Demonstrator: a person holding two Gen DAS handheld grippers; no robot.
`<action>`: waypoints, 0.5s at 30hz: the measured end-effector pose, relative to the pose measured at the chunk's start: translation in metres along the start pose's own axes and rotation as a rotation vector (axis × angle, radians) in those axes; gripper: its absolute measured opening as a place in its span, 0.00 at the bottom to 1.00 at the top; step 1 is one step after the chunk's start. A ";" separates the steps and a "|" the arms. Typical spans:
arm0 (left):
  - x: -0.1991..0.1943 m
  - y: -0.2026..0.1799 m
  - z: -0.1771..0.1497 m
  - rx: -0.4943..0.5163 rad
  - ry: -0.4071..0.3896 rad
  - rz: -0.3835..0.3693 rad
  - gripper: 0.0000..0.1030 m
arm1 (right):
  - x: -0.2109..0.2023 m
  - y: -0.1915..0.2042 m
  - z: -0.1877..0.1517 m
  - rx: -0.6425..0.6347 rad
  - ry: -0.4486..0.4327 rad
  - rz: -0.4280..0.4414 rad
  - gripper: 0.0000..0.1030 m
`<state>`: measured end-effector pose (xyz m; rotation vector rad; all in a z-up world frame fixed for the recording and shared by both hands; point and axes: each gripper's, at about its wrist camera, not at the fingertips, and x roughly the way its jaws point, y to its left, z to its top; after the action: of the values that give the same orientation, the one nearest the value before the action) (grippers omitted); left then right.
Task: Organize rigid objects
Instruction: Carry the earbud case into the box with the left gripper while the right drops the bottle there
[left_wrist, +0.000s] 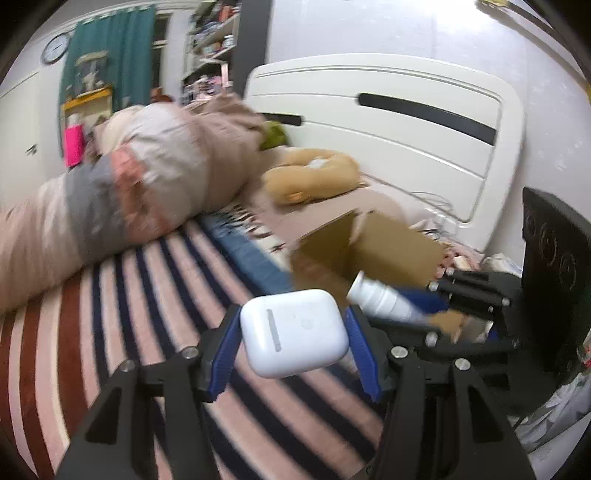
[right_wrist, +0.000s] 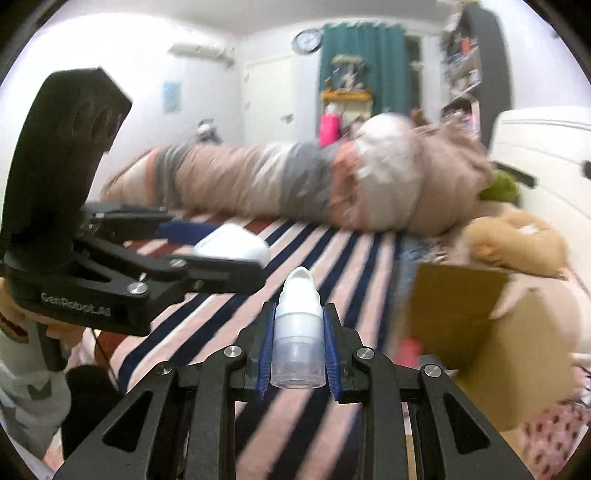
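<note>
Both sets of jaws are clamped on something: the left gripper (left_wrist: 291, 332) pinches a white earbud case (left_wrist: 293, 332) between its blue pads, and the right gripper (right_wrist: 298, 350) squeezes a small white bottle (right_wrist: 299, 332), nozzle pointing away from the camera. Beneath them spreads the striped bedspread (left_wrist: 122, 332), in pink, navy and dark red. A long rolled quilt (right_wrist: 277, 184) lies across it at 12 o'clock in the right wrist view, blurred. An open cardboard box (right_wrist: 480, 332) sits on the bed at 3 o'clock in that view, near the bottle. A tan plush toy (left_wrist: 314, 177) rests at about 1 o'clock in the left wrist view, beyond the box and near the white headboard (left_wrist: 406, 129). Case and bottle are both held above the bedspread, outside the box.
</note>
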<state>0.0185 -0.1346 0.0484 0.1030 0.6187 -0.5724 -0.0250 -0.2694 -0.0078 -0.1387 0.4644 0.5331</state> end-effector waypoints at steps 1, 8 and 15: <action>0.005 -0.012 0.008 0.016 -0.008 -0.007 0.51 | -0.009 -0.010 0.002 0.007 -0.019 -0.026 0.19; 0.068 -0.082 0.047 0.116 0.064 -0.109 0.51 | -0.017 -0.110 0.000 0.017 0.112 -0.203 0.19; 0.120 -0.097 0.044 0.144 0.198 -0.072 0.51 | 0.028 -0.151 -0.014 -0.005 0.240 -0.221 0.19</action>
<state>0.0686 -0.2846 0.0226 0.2764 0.7753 -0.6814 0.0691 -0.3890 -0.0317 -0.2574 0.6731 0.3013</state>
